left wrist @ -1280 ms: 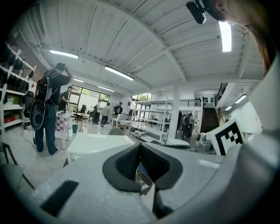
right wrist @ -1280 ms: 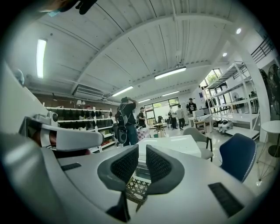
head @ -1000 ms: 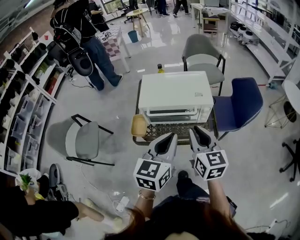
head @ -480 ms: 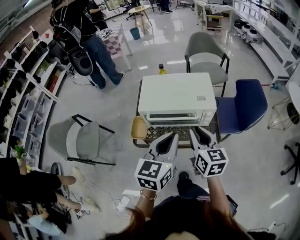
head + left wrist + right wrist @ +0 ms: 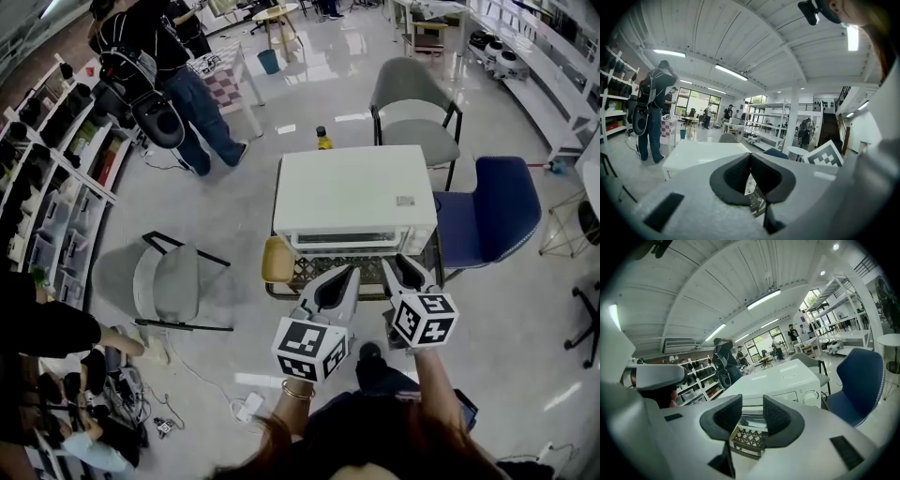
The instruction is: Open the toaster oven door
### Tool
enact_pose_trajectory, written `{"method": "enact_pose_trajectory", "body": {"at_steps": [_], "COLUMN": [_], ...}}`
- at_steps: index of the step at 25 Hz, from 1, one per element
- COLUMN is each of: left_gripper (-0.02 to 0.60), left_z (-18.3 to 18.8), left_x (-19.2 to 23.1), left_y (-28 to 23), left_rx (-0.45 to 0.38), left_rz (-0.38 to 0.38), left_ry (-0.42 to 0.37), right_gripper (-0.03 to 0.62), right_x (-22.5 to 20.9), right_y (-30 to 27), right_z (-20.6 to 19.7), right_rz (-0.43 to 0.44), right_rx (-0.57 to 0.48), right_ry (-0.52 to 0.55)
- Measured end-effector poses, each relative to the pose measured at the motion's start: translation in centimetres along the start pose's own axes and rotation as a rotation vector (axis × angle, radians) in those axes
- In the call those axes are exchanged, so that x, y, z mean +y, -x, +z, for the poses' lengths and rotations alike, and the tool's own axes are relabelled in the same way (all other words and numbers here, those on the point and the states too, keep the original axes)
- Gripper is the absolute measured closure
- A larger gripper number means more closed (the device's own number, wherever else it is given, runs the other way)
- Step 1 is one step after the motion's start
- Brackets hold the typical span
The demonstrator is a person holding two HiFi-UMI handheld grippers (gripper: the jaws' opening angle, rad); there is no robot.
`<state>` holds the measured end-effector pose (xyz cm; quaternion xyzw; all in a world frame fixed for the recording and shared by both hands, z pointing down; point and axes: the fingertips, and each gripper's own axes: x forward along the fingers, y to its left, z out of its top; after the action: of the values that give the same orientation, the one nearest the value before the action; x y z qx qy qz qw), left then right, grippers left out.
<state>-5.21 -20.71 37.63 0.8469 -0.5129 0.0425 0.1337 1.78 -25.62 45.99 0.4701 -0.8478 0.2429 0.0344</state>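
The white toaster oven [image 5: 354, 192] stands on a lattice-topped stand [image 5: 323, 269], with its door [image 5: 356, 241] closed and facing me. My left gripper [image 5: 345, 277] hovers just short of the door's lower left; its jaws meet at the tips, shut on nothing. In the left gripper view [image 5: 750, 158] the oven's white top [image 5: 701, 152] lies beyond them. My right gripper [image 5: 401, 266] is in front of the door's right end. Its jaws [image 5: 752, 412] have just been opening and stand apart, empty, framing the oven's front [image 5: 785, 394] and its dial.
A tan bowl [image 5: 277, 261] sits at the stand's left edge. A yellow-capped bottle [image 5: 322, 139] stands behind the oven. A grey chair [image 5: 412, 103] is behind it, a blue chair [image 5: 492, 206] at right, a tipped grey chair [image 5: 169, 281] at left. A person [image 5: 178, 80] stands far left by the shelves.
Both grippers have edged forward toward the oven's front. The right gripper's jaws have spread apart and its marker cube has rolled a little.
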Motion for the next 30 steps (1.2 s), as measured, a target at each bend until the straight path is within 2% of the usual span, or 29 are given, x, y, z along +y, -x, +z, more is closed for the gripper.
{"method": "enact_pose_trajectory", "body": {"at_steps": [13, 30], "left_gripper": [0.568, 0.568], "left_z": [-0.4, -1.5], "left_x": [1.6, 3.7], "left_y": [-2.0, -4.6], "left_rx": [0.033, 0.079], "left_rz": [-0.005, 0.008], "left_ry": [0.003, 0.019], "right_gripper": [0.401, 0.356], "right_x": [-3.0, -6.7], "right_y": [-3.2, -7.1], "right_z": [-2.1, -5.0], "right_rz": [-0.02, -0.033], "right_rx": [0.054, 0.102], "right_ry": [-0.191, -0.4]}}
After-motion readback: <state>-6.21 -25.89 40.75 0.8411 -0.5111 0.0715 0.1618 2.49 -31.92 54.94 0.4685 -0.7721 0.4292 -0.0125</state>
